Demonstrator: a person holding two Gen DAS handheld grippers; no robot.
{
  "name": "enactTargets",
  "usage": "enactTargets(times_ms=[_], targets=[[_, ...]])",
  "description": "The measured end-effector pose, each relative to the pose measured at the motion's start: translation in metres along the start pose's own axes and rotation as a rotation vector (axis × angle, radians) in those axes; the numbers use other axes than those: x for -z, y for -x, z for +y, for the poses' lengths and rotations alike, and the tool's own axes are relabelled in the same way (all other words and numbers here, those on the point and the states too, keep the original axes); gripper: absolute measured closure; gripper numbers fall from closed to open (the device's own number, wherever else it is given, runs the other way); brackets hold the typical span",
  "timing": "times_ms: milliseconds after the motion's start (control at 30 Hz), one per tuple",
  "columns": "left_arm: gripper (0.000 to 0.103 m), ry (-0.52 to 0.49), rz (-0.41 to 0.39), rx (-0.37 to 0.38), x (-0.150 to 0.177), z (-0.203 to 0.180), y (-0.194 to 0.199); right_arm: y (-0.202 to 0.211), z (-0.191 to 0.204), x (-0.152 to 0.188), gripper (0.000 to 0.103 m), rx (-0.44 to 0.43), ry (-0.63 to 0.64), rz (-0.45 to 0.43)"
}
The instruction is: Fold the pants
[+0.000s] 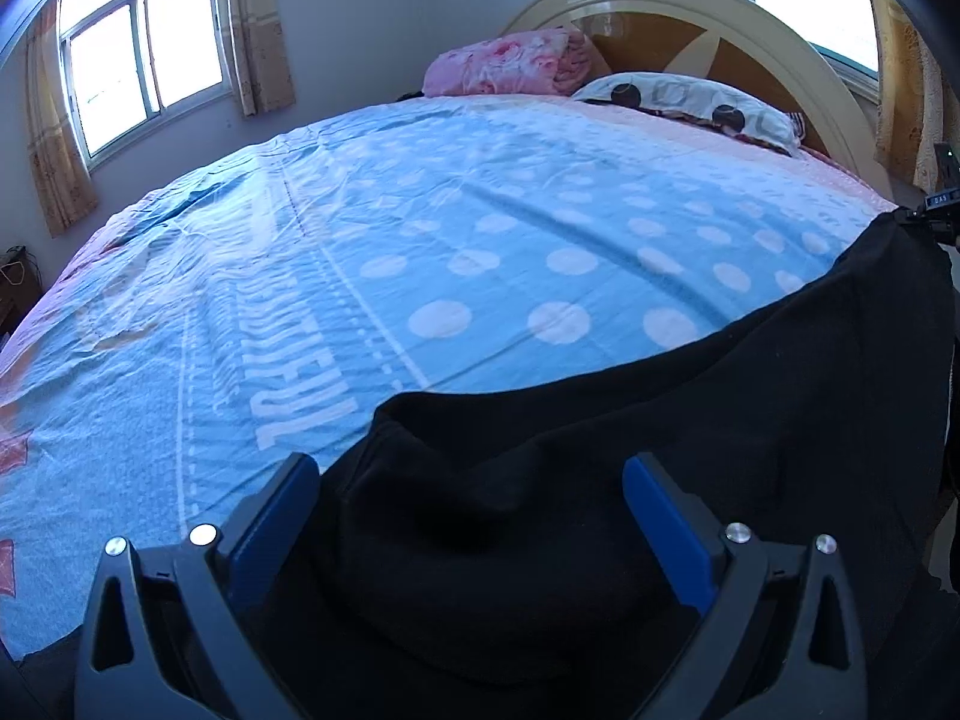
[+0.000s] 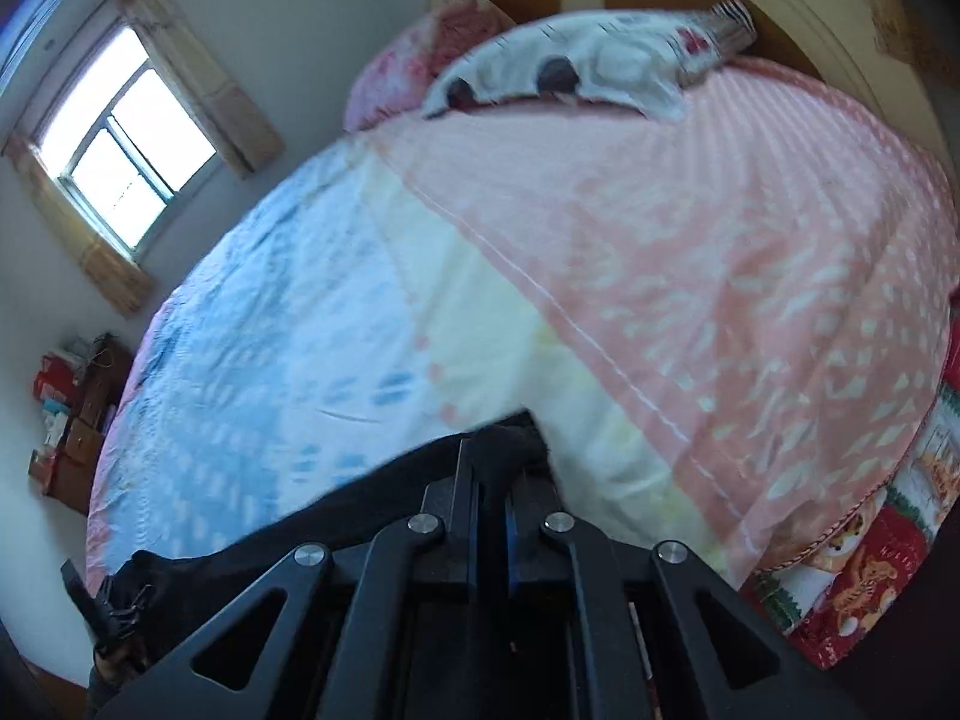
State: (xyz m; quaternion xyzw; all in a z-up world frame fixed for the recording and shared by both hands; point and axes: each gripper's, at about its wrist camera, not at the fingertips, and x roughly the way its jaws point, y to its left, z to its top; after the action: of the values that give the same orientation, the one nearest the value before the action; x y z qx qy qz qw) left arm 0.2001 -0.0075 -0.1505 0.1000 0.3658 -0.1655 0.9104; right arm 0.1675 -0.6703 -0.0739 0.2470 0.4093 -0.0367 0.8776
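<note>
Left wrist view: left tool point(image 1: 471, 477) spread wide, blue pads point(image 1: 666, 525) clear of cloth on both sides. Black pants point(image 1: 630, 420) bunched between and under the jaws, draped over near edge of bed point(image 1: 420, 228). Far corner pinched by right tool point(image 1: 936, 210). Risk: closing here on a thick wad, layers misaligned, crooked fold.

Right wrist view: right tool point(image 2: 498, 480) clamped narrow on a pants point(image 2: 360, 516) edge. Frame motion-blurred. Risk: thin pinch slipping under a tug; unheld end sagging off bed edge.

Wrist views low over bed point(image 1: 420, 210) (shared)
</note>
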Motion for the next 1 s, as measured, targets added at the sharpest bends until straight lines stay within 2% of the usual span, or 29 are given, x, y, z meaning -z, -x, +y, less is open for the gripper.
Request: enactTargets(times_ms=[100,133,200,233,300,367,400,433,500,600,767,867,1000], targets=[[0.000,0.001,0.000,0.001,0.000,0.001,-0.001,0.007,-0.001,0.003,0.096,0.000,0.002,-0.018],[0.000,0.001,0.001,-0.001,0.000,0.000,0.000,0.010,0.001,0.004,0.091,0.009,0.015,-0.020],[0.000,0.000,-0.011,-0.017,-0.002,0.000,0.006,0.017,0.005,0.004,0.059,0.068,0.024,-0.033],[0.000,-0.005,-0.036,-0.032,-0.004,0.000,0.016,0.024,0.008,0.005,0.053,0.108,0.025,-0.051],[0.000,0.002,-0.066,-0.044,-0.005,0.003,0.032,0.040,0.019,0.008,0.050,0.148,0.044,-0.084],[0.000,0.029,-0.087,-0.043,-0.003,0.007,0.051,0.059,0.045,0.013,0.049,0.193,0.111,-0.130],[0.000,0.042,-0.091,-0.035,0.000,0.008,0.057,0.066,0.062,0.017,0.047,0.187,0.147,-0.149],[0.000,0.059,-0.092,-0.026,0.006,0.009,0.063,0.070,0.082,0.022,0.045,0.147,0.183,-0.156],[0.000,0.071,-0.066,-0.032,0.013,0.007,0.065,0.064,0.123,0.034,0.038,0.010,0.240,-0.127],[0.000,0.092,-0.017,-0.078,0.030,0.007,0.061,0.015,0.205,0.065,0.038,-0.235,0.351,0.055],[0.000,0.184,-0.029,-0.079,0.051,0.023,0.076,-0.065,0.331,0.130,0.038,-0.525,0.477,0.304],[0.000,0.189,-0.038,-0.131,0.060,0.033,0.082,-0.102,0.391,0.160,0.038,-0.600,0.531,0.405],[0.000,0.195,-0.036,-0.172,0.074,0.048,0.087,-0.149,0.446,0.182,0.038,-0.675,0.509,0.533]])
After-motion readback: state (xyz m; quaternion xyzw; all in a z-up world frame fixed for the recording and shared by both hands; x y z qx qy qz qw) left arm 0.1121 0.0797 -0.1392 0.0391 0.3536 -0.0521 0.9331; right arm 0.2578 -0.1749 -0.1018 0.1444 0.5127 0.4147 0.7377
